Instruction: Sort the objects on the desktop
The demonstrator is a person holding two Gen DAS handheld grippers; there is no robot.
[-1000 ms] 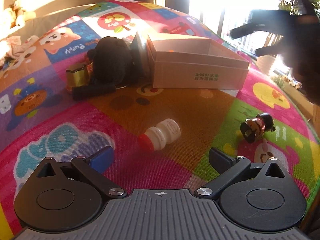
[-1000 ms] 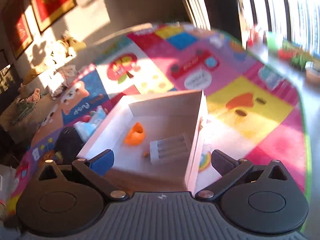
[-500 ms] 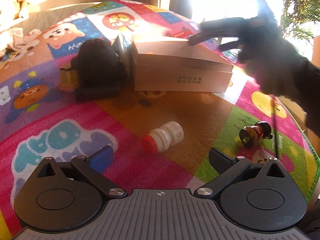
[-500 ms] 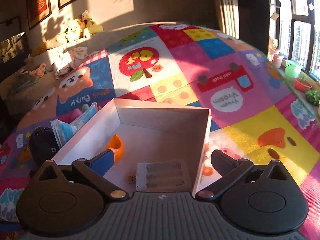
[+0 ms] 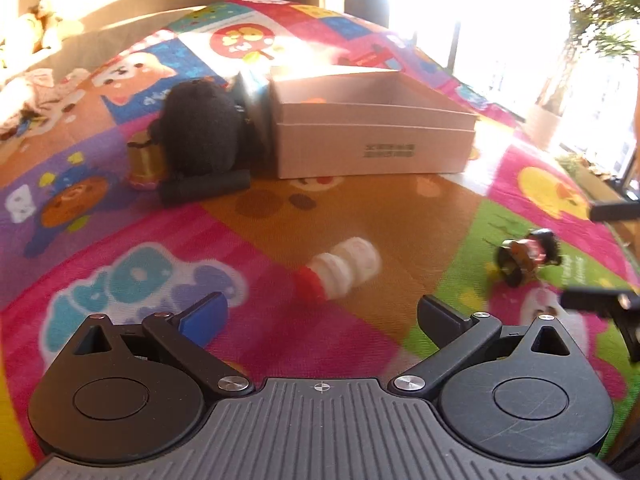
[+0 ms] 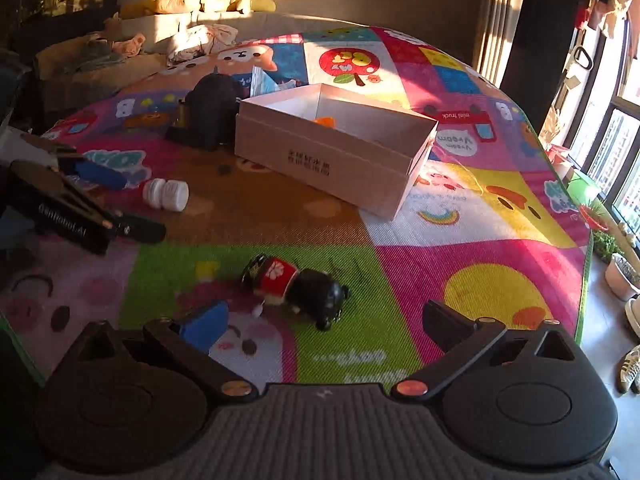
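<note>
A white open box [image 5: 372,136] stands on the colourful play mat; it also shows in the right wrist view [image 6: 336,148], with an orange item inside. A small white bottle with a red cap [image 5: 340,272] lies just ahead of my open, empty left gripper [image 5: 320,312]; it also shows in the right wrist view [image 6: 166,195]. A small doll in red with black hair [image 6: 296,286] lies just ahead of my open, empty right gripper [image 6: 320,320]; it also shows in the left wrist view [image 5: 526,256].
A black plush toy [image 5: 200,128], a gold can [image 5: 142,160] and a black cylinder [image 5: 204,190] sit left of the box. The left gripper's fingers [image 6: 100,176] show at the left of the right wrist view. The mat's edge and floor lie right.
The right gripper has pulled back from over the box and come down near the doll. The left gripper has stayed in front of the bottle.
</note>
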